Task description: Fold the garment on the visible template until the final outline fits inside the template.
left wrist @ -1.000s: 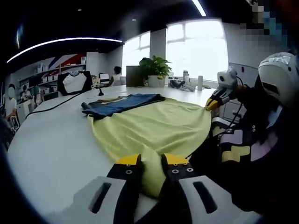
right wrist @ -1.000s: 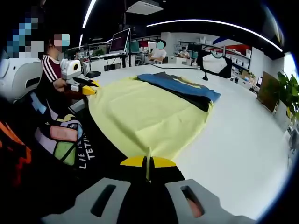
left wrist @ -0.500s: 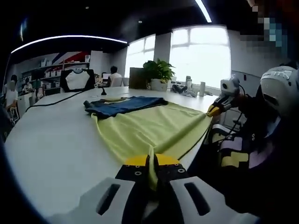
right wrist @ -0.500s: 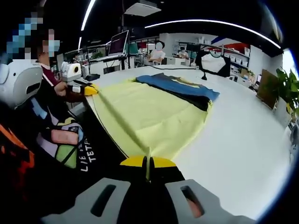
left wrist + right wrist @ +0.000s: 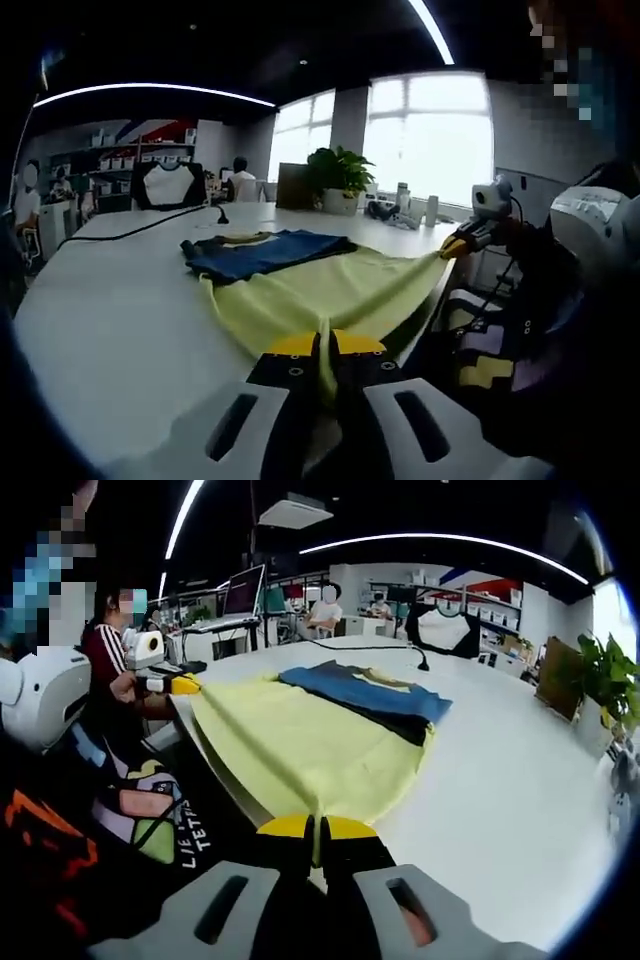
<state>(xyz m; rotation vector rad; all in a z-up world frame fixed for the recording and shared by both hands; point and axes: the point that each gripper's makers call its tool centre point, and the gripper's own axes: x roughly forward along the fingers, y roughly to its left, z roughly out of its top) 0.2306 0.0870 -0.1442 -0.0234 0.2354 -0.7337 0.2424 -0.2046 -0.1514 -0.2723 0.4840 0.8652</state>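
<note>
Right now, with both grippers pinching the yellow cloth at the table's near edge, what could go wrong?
The thin yellow garment is held by narrow pinches only: the left gripper and right gripper each clamp a small bit of edge, so a corner might slip out mid-fold. The folded dark blue garment lies on its far end and could be dragged or covered.

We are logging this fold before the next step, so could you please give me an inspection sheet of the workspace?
Surface: white table, wide and bare to the right of the cloth.
Job's things: yellow garment spread flat, near edge lifted; blue garment lying at its far end. Template: cannot tell.
Clutter: nothing seen.
Grippers: left gripper shut on yellow garment; right gripper shut on yellow garment.
Cables: black cable running across the table's far side.
Surroundings: potted plant, windows, desks, people seated.
</note>
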